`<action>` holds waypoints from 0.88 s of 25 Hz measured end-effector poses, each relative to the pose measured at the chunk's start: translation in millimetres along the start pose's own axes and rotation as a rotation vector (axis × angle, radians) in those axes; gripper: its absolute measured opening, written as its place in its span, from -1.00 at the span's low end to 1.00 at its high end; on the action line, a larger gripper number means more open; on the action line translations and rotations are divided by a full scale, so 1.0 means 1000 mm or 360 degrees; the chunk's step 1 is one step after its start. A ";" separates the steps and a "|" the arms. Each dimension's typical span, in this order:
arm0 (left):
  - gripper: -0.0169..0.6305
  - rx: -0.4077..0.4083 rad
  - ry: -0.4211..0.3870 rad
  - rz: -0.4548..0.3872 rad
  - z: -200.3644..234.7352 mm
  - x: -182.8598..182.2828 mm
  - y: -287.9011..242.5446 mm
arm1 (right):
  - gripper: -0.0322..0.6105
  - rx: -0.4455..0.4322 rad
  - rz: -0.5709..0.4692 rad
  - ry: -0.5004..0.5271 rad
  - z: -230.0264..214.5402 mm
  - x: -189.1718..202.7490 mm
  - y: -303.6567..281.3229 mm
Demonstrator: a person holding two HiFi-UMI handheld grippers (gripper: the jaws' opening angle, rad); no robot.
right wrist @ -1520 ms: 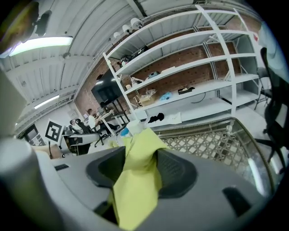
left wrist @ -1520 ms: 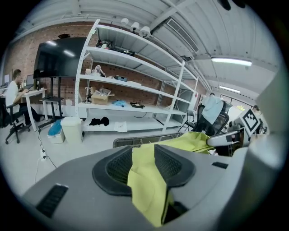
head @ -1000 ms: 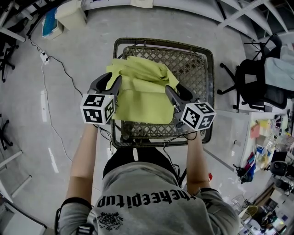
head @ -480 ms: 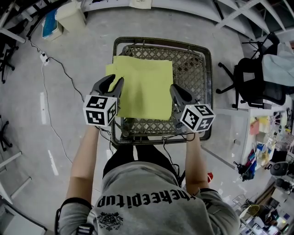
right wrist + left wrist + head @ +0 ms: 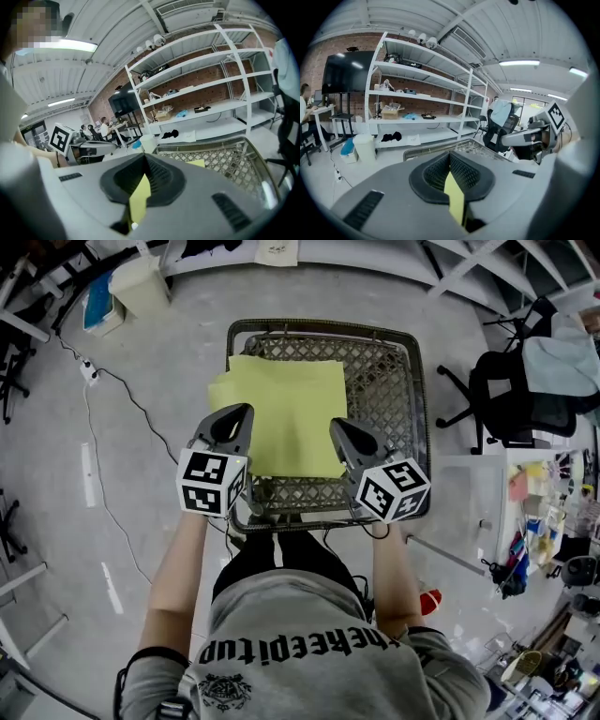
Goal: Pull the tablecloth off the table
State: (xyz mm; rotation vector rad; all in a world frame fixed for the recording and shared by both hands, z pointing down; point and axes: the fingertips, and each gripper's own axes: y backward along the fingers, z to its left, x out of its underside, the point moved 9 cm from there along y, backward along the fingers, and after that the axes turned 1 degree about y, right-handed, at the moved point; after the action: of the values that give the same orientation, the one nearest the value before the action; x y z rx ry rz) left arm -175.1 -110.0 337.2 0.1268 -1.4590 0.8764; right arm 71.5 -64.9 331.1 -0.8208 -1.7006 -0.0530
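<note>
Hand-held grippers (image 5: 246,413) (image 5: 335,426), jaws just closed on tablecloth (image 5: 286,409)

Yellow-green tablecloth (image 5: 286,413) flat over lattice-topped table (image 5: 386,381)

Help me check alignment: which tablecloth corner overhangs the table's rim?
The far left corner juts past the table's left rim; the far right one lies inside, the left claw and right claw pinch the near ones.
</note>
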 end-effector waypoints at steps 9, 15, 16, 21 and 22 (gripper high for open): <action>-0.90 0.0206 -0.0084 -0.0145 -0.037 -0.022 0.036 | -0.87 -0.0015 -0.0096 0.0086 0.049 -0.004 0.027; -0.91 0.0370 -0.0187 -0.0193 -0.065 -0.032 0.054 | -0.87 0.0019 -0.0170 0.0139 0.075 -0.008 0.049; -0.91 0.0390 -0.0215 -0.0197 -0.069 -0.033 0.056 | -0.87 0.0021 -0.0185 0.0142 0.079 -0.010 0.052; -0.91 0.0536 -0.0246 -0.0215 -0.088 -0.039 0.066 | -0.87 0.0044 -0.0256 0.0167 0.096 -0.013 0.065; -0.91 0.0560 -0.0253 -0.0224 -0.092 -0.040 0.067 | -0.87 0.0051 -0.0270 0.0171 0.099 -0.013 0.068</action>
State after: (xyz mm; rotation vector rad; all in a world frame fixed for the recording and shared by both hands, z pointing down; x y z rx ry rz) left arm -135.6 -28.1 258.2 0.5658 -1.4104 1.0180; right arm 26.5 23.9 263.3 -0.6377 -1.6616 -0.1820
